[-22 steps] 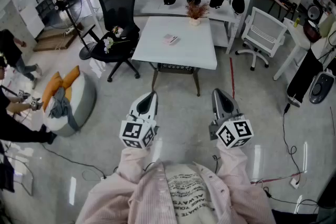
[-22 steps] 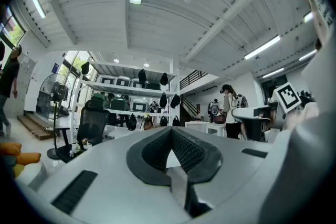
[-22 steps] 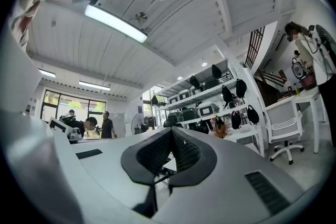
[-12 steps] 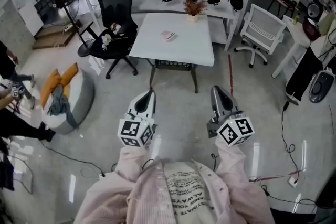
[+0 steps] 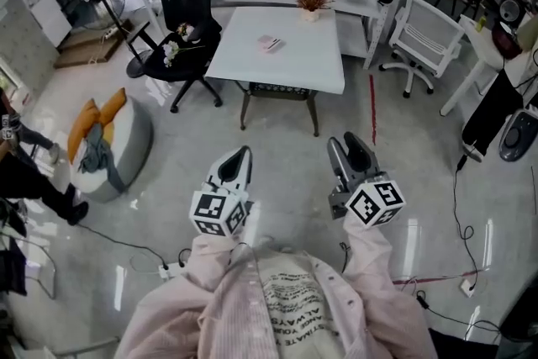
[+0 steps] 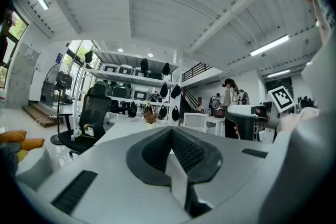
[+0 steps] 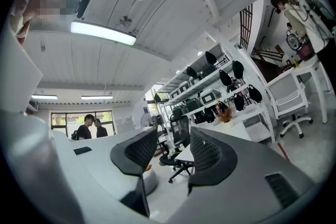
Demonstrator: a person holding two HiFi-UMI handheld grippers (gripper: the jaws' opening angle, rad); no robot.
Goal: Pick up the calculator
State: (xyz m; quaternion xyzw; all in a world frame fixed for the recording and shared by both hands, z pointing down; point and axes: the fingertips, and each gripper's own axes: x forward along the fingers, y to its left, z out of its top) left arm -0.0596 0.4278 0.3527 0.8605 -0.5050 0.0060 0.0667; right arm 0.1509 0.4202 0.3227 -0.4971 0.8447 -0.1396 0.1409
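The calculator point(image 5: 271, 43), a small flat pinkish thing, lies on the white table point(image 5: 311, 67) across the floor from me. Both grippers are held out level over the bare floor, well short of the table. My left gripper point(image 5: 241, 155) is shut with nothing in it; in the left gripper view its ribbed pads point(image 6: 171, 131) meet. My right gripper point(image 5: 346, 146) is open and empty. In the right gripper view there is a clear gap in my right gripper point(image 7: 173, 140), and the black chair shows through it.
A black office chair point(image 5: 187, 21) holding flowers stands left of the table and a white chair point(image 5: 427, 38) to its right. A potted dry plant point(image 5: 313, 0) sits at the table's far edge. A grey pouf point(image 5: 108, 143) with orange cushions lies left. Cables point(image 5: 458, 286) cross the floor.
The right gripper's jaws have parted; before they showed as a single closed tip. The table has slid slightly up in the head view. The left gripper stays shut.
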